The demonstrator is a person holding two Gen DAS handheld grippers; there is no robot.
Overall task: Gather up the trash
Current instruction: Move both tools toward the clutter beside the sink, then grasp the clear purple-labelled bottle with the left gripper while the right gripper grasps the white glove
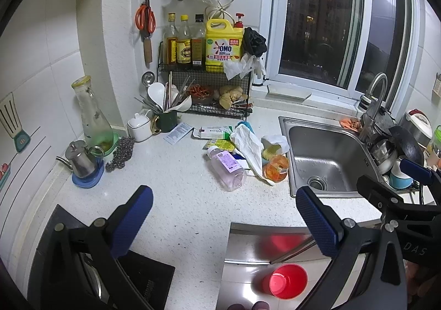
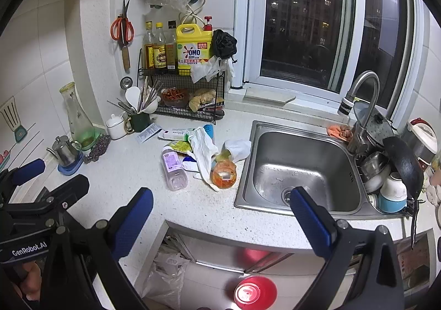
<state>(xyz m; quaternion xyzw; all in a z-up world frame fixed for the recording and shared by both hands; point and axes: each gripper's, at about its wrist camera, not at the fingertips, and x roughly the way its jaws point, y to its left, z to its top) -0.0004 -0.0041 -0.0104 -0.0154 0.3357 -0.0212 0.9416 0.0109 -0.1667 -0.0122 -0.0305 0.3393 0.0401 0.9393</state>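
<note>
Trash [image 1: 242, 155] lies in a heap on our white surface [image 1: 176, 194], just left of the sink [image 1: 328, 155]. In the left wrist view the heap sits at about 12 o'clock from our left claw [image 1: 224, 216]. In the heap we see a clear pink bottle [image 1: 227, 168] lying on its side, a white crumpled bag [image 1: 248, 144], an orange wrapper [image 1: 277, 168] near the sink edge, and some small packets [image 1: 217, 132] behind them.

We hold our left claw wide open above the surface, with nothing between its blue pads [image 1: 132, 223]. Our right claw [image 2: 220, 220] is wide open too and holds nothing. In the right wrist view the heap [image 2: 204, 155] is at about 11 o'clock from it, and the sink [image 2: 297, 166] is at about 1 o'clock.

A red cup [image 1: 286, 281] stands low down on the floor, at 6 o'clock from both claws. At 10 o'clock we see a small steel pot [image 1: 81, 159] on a blue dish, and a tall glass bottle [image 1: 92, 114] behind it. A wire rack [image 1: 204, 89] with a yellow soap jug [image 1: 224, 45] stands at the back wall. Dirty dishes [image 2: 386, 175] are piled at 3 o'clock, right of the sink.
</note>
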